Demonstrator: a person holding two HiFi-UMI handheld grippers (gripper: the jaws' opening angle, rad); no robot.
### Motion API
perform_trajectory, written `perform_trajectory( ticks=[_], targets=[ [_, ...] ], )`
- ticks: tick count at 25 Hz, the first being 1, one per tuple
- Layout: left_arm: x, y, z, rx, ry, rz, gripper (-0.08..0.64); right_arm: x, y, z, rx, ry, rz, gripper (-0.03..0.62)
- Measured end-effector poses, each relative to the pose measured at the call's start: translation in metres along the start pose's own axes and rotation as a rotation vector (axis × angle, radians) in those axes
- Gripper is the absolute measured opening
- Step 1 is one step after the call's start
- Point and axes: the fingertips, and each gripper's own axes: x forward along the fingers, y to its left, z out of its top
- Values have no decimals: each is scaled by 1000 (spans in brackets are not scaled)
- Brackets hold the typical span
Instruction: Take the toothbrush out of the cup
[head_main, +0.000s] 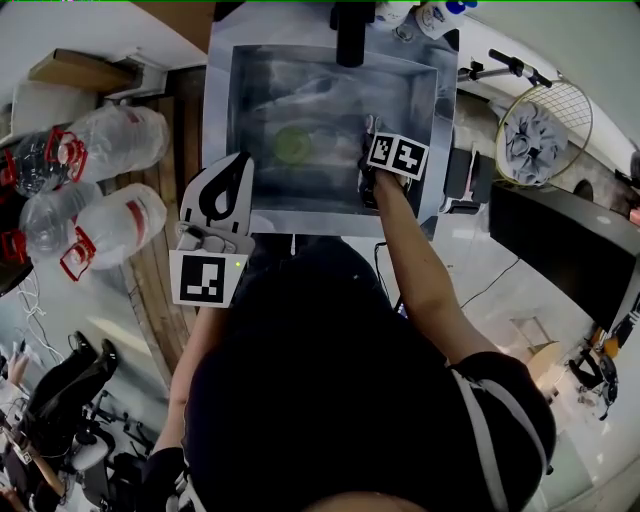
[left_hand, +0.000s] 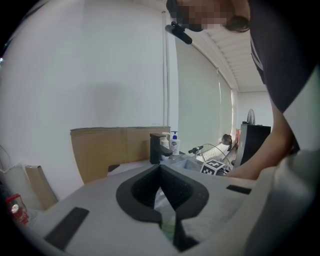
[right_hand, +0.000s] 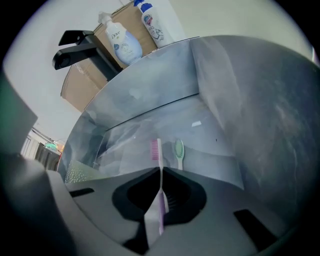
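one lilac plastic toothbrush (right_hand: 161, 207), pink bristles, pinched tight in my right tongs (right_hand: 161, 171), long axis along them toward steel sink (right_hand: 240, 100) floor; left tongs (left_hand: 160, 166) closed, empty.

The right claw (right_hand: 161, 172) is clamped on a pink toothbrush (right_hand: 156, 150), bristle end out over the steel sink (right_hand: 260, 120); a green brush (right_hand: 179, 151) shows just beside it; a black tap (right_hand: 75, 42) and soap bottles (right_hand: 122, 42) stand behind.
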Motion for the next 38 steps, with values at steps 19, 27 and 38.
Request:
perform_trajectory(
  ticks=[19,27,38],
  targets=[
    [-2,-9,13,23,-48,-30,21,-47,19,19,-62,-160,-8,43],
    [7,-24,53,92,-185,-56,21,-222,104,90,-539,-714,-12,40],
    [-31,-33,189,197,-378,88,21,-422,202,120,-761,-1153,37,32]
  ],
)
